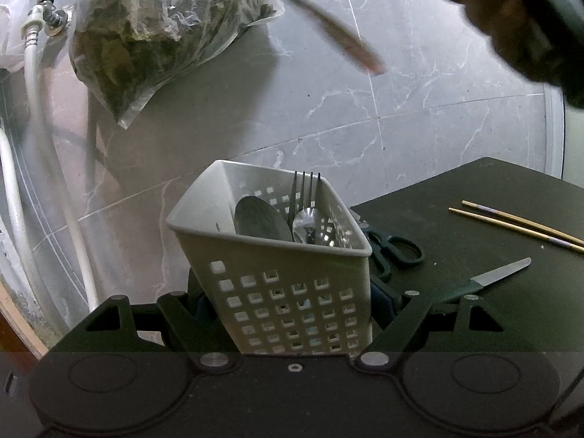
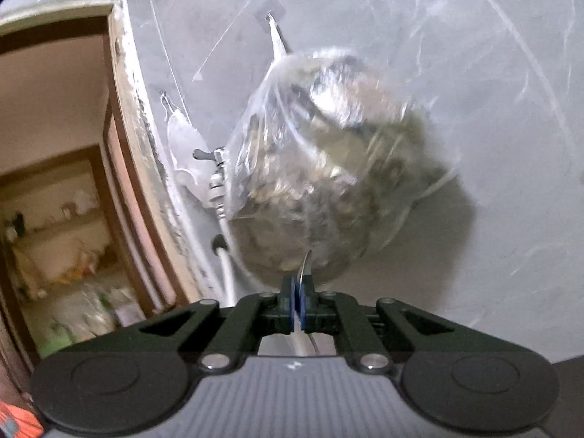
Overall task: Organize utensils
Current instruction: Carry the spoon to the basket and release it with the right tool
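Fingers: your left gripper (image 1: 292, 314) clamps white caddy (image 1: 277, 255); right gripper (image 2: 300, 304) pinches thin utensil (image 2: 304, 266). Risk: tilted caddy spilling fork (image 1: 306, 189).

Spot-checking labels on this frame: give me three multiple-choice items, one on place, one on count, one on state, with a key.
1. Where do the scissors lie?
A. inside the caddy
B. on the dark tabletop right of the caddy
C. hanging on the wall

2. How many chopsticks lie on the tabletop?
A. one
B. two
C. four

3. How is the right gripper?
A. wide open
B. shut on a thin utensil
C. out of view

Key: 1 B, their dark handles rest on the tabletop beside the white caddy. 2 B, a pair of pale sticks lies near the right edge. 3 B, the pads pinch a thin utensil in the right wrist view.
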Available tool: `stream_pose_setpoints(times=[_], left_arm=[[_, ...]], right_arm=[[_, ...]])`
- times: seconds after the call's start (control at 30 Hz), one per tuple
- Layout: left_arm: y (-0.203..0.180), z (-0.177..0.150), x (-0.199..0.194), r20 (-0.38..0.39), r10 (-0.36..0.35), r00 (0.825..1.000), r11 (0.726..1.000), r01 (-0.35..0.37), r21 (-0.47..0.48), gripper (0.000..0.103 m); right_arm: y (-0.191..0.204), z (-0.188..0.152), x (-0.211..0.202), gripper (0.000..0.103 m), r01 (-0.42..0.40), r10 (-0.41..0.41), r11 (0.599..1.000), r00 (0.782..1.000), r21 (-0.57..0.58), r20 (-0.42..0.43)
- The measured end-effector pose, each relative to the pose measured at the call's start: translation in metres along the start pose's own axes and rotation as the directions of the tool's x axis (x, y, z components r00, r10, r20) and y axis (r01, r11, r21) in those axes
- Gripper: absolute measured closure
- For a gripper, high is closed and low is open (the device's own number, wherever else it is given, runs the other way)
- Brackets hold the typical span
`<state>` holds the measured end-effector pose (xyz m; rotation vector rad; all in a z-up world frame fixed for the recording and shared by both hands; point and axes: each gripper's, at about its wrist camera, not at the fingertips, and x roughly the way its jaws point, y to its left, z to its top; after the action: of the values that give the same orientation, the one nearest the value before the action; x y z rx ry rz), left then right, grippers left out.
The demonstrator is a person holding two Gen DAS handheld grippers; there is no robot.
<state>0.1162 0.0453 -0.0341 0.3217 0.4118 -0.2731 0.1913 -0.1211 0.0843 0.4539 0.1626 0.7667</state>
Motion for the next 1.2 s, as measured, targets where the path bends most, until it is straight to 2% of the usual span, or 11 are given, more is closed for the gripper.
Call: stream_pose_setpoints(times=[0.2,0.33,0.4,0.53,0.63,0.7,0.9,1.0,1.03,1.13,1.2], left_arm=[[0.003,0.002,0.002,-0.008,-0.011,1.000,1.000,0.011,0.005,0.022],[0.004,0.000,0.002,0.003,-0.019,1.000,1.000,0.019,0.012,0.022],[0.005,-0.001,0.002,0.005,-0.023,1.000,1.000,0.023,0.015,0.022],[0.005,-0.002,0.002,0.007,-0.029,1.000,0.999,0.029,0.018,0.022],[0.006,-0.003,0.001,0.009,-0.034,0.999,0.999,0.033,0.018,0.022],[0.006,-0.004,0.000,0.013,-0.036,0.999,0.999,0.036,0.014,0.022],[0.005,-0.006,-0.003,0.019,-0.033,0.999,0.999,0.033,0.003,0.022],[0.004,-0.005,-0.003,0.015,-0.030,0.999,1.000,0.030,0.005,0.022],[0.004,-0.004,-0.002,0.014,-0.028,1.000,1.000,0.028,0.006,0.022],[0.003,-0.002,-0.002,0.005,-0.019,1.000,1.000,0.019,0.001,0.022],[0.001,0.000,-0.001,-0.001,-0.011,1.000,1.000,0.011,0.001,0.022]], right_arm=[[-0.027,-0.035,0.028,0.100,-0.052,0.053,0.977,0.999,0.206,0.004],[-0.044,-0.057,0.039,0.100,-0.037,0.037,0.950,0.999,0.309,0.004],[-0.048,-0.064,0.045,0.100,-0.019,0.024,0.947,1.000,0.321,-0.012],[-0.047,-0.079,0.046,0.098,0.036,-0.015,0.971,0.996,0.235,-0.091],[-0.043,-0.088,0.048,0.079,0.095,-0.063,0.980,0.981,0.173,-0.182],[-0.040,-0.088,0.045,0.050,0.113,-0.078,0.982,0.973,0.154,-0.217],[-0.033,-0.074,0.014,0.023,0.132,-0.111,0.989,0.964,0.073,-0.243],[-0.039,-0.067,-0.018,0.006,0.177,-0.156,0.981,0.960,0.074,-0.232],[-0.044,-0.065,-0.032,0.004,0.209,-0.186,0.975,0.955,0.077,-0.232],[-0.061,-0.067,-0.066,0.000,0.323,-0.288,0.942,0.917,0.092,-0.277],[-0.078,-0.072,-0.085,0.000,0.418,-0.369,0.904,0.870,0.093,-0.327]])
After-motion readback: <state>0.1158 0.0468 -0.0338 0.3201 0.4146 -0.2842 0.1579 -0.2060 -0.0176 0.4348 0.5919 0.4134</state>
